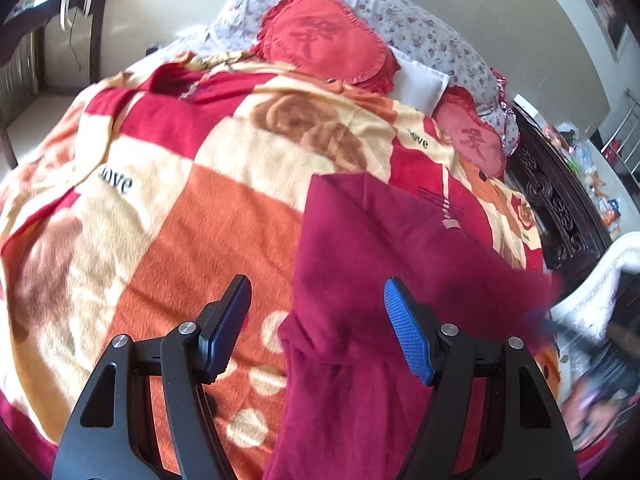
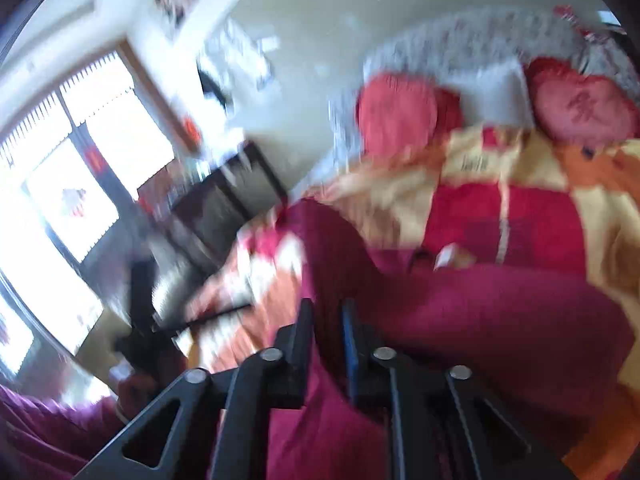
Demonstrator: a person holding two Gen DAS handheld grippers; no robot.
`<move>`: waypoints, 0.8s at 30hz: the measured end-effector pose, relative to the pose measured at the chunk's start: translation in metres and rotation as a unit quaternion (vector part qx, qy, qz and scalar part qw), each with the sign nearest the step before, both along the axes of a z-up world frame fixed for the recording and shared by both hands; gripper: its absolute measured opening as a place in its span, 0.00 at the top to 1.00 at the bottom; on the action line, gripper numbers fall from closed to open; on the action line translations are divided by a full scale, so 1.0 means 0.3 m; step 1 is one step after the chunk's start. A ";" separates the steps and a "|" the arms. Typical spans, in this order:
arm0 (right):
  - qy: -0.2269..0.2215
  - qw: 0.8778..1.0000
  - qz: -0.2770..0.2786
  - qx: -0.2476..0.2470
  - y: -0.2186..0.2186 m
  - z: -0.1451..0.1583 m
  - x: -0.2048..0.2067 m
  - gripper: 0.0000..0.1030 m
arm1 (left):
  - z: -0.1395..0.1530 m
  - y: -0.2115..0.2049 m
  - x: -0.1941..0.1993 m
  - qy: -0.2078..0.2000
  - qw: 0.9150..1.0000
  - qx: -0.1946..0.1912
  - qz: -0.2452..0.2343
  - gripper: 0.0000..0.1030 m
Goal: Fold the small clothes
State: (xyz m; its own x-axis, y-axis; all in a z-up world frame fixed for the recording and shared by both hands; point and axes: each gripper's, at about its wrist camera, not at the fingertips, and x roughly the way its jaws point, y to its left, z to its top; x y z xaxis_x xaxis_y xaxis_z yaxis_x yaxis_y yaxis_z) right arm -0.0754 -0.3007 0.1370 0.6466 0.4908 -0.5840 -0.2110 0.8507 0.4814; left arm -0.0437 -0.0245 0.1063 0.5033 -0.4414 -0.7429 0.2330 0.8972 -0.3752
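Observation:
A dark red garment point(image 1: 372, 264) lies on the patterned blanket point(image 1: 192, 208) of a bed. My left gripper point(image 1: 318, 304) is open and empty, hovering above the garment's left edge. In the blurred right wrist view my right gripper point(image 2: 328, 316) is shut on a fold of the same dark red garment point(image 2: 480, 312), lifting its edge off the blanket point(image 2: 560, 200). The right gripper shows as a blur at the right edge of the left wrist view point(image 1: 592, 364).
Red heart-shaped cushions point(image 1: 324, 36) and floral pillows point(image 1: 420, 28) lie at the head of the bed. A dark carved bed frame point(image 1: 556, 200) runs along the right side. A dark table point(image 1: 48, 8) stands at the far left. A bright window point(image 2: 60, 168) fills the right wrist view's left side.

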 end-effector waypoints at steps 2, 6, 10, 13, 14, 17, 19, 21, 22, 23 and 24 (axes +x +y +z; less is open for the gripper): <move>0.071 0.997 0.016 -0.023 0.072 -0.115 0.027 0.71 | -0.012 0.012 -0.001 0.006 1.000 -0.004 -0.002 0.33; 0.084 0.996 0.002 -0.030 0.078 -0.169 -0.002 0.64 | -0.042 -0.004 0.006 0.010 1.000 0.006 -0.014 0.33; 0.071 0.997 -0.030 0.008 -0.027 -0.147 -0.045 0.57 | -0.079 -0.078 0.033 0.006 0.999 0.024 -0.033 0.33; 0.065 0.996 -0.065 0.012 -0.098 -0.140 -0.098 0.56 | -0.095 -0.141 0.051 -0.006 0.998 0.030 -0.054 0.33; 0.065 0.995 -0.072 0.014 -0.117 -0.139 -0.118 0.56 | -0.099 -0.160 0.056 -0.008 0.998 0.034 -0.061 0.33; 0.071 0.992 -0.101 0.024 -0.187 -0.140 -0.179 0.56 | -0.112 -0.220 0.071 -0.016 0.995 0.045 -0.088 0.33; 0.077 0.989 -0.122 0.040 -0.228 -0.155 -0.205 0.56 | -0.123 -0.253 0.082 -0.016 0.993 0.055 -0.099 0.40; 0.080 0.986 -0.138 0.053 -0.265 -0.167 -0.237 0.56 | -0.139 -0.283 0.093 -0.008 0.992 0.059 -0.114 0.53; 0.081 0.984 -0.145 0.058 -0.280 -0.171 -0.249 0.56 | -0.148 -0.297 0.097 -0.005 0.991 0.066 -0.118 0.58; 0.080 0.983 -0.151 0.061 -0.296 -0.172 -0.260 0.56 | -0.157 -0.306 0.098 -0.005 0.990 0.072 -0.120 0.62; 0.078 0.983 -0.157 0.062 -0.309 -0.171 -0.270 0.56 | -0.166 -0.311 0.103 -0.002 0.990 0.075 -0.122 0.77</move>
State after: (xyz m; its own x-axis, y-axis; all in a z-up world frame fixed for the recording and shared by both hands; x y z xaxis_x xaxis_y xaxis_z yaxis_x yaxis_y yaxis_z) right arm -0.1563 -0.3934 0.0856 0.6850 0.3540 -0.6368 0.1377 0.7953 0.5904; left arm -0.0128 -0.1179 0.0566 0.3976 -0.4345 -0.8081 0.4506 0.8597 -0.2406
